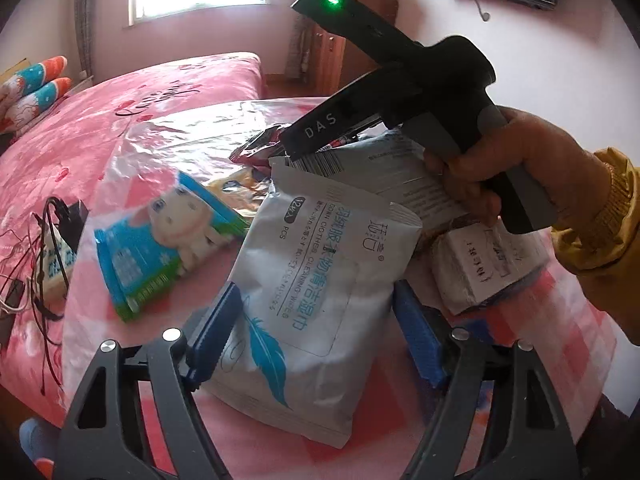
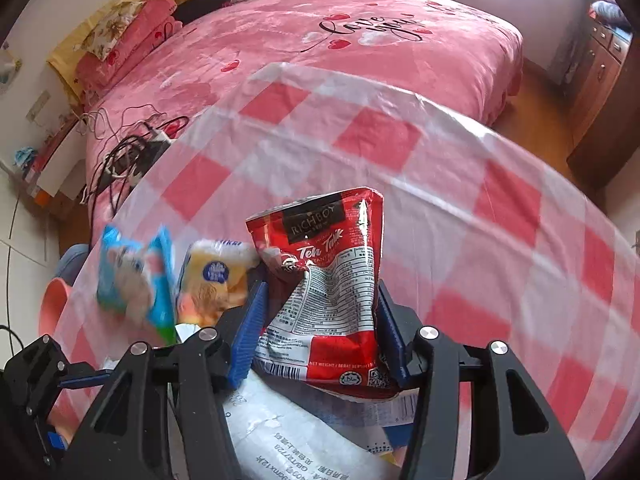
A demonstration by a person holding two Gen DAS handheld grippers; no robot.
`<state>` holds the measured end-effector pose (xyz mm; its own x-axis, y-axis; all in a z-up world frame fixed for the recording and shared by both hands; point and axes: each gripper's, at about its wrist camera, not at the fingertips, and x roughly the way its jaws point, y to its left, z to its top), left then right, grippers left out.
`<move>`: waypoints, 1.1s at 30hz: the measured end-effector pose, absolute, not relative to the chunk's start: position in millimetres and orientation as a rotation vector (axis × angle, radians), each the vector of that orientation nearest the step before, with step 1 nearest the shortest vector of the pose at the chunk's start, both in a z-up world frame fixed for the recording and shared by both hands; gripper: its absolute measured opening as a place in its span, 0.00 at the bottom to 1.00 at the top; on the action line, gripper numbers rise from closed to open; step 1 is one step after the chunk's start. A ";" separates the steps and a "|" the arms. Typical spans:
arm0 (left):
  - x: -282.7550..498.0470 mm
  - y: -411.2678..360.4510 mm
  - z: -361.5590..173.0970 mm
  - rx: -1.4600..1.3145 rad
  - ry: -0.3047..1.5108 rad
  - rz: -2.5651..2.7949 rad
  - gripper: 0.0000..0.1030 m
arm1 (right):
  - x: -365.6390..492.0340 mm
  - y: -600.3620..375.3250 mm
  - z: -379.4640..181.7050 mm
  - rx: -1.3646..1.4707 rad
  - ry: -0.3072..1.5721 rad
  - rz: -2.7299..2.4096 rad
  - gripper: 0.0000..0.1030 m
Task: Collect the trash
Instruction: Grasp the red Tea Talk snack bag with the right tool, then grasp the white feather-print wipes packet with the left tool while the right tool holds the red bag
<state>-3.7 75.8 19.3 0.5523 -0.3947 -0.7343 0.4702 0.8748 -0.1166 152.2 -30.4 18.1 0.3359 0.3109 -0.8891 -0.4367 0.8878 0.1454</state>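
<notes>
My left gripper (image 1: 316,340) is shut on a grey-white wet wipes pack (image 1: 316,280) with a blue feather print, its blue pads at both sides of the pack. My right gripper (image 2: 320,320) is shut on a red Teh Tarik sachet (image 2: 328,280), held above the checked tablecloth. The right gripper's body (image 1: 400,92) shows in the left wrist view, over the trash pile. A blue tissue pack (image 1: 160,240) with a white cartoon animal lies left of the wipes; it also shows in the right wrist view (image 2: 136,276), blurred. A yellow wrapper (image 2: 216,280) lies beside it.
A white paper parcel (image 1: 488,264) lies right of the wipes. A white printed mailer (image 2: 288,436) lies under the right gripper. The red-and-white checked tablecloth (image 2: 440,168) covers the table. A pink bed (image 2: 360,40) stands behind, with tangled cables and a power strip (image 2: 136,152).
</notes>
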 end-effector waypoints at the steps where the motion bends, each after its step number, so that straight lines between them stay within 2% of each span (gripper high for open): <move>1: -9.7 73.7 19.6 0.095 0.843 -0.519 0.75 | 145.5 -33.3 18.8 -0.119 1.125 0.491 0.52; 6: -37.0 68.5 23.2 0.086 0.830 -0.540 0.69 | 111.3 -46.2 22.4 -0.089 1.092 0.480 0.51; 11: -49.4 68.4 26.4 0.068 0.813 -0.544 0.57 | 91.5 -54.6 32.6 -0.044 1.014 0.434 0.49; 14: -52.4 68.6 26.0 0.056 0.810 -0.545 0.53 | 85.7 -60.8 39.2 -0.018 0.961 0.398 0.49; 18: -55.2 73.2 28.0 0.035 0.801 -0.554 0.53 | 80.4 -70.7 46.0 0.054 0.906 0.375 0.49; 19: -55.0 75.0 28.3 0.032 0.804 -0.560 0.56 | 78.3 -73.3 47.5 0.066 0.891 0.368 0.49; 22: -55.8 79.0 33.0 0.076 0.772 -0.539 0.83 | 70.5 -83.0 53.9 0.126 0.842 0.361 0.49; 25: -51.3 80.2 33.7 0.165 0.732 -0.525 0.91 | 59.8 -91.5 61.4 0.179 0.792 0.348 0.49; 33: -24.5 79.0 12.1 0.192 0.818 -0.577 0.94 | 27.5 -108.1 78.0 0.264 0.720 0.344 0.49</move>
<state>-24.5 79.0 12.1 0.5410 -0.4099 -0.7344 0.5541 0.8306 -0.0553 27.5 -108.1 78.0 0.6997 0.3947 -0.5955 -0.2158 0.9114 0.3505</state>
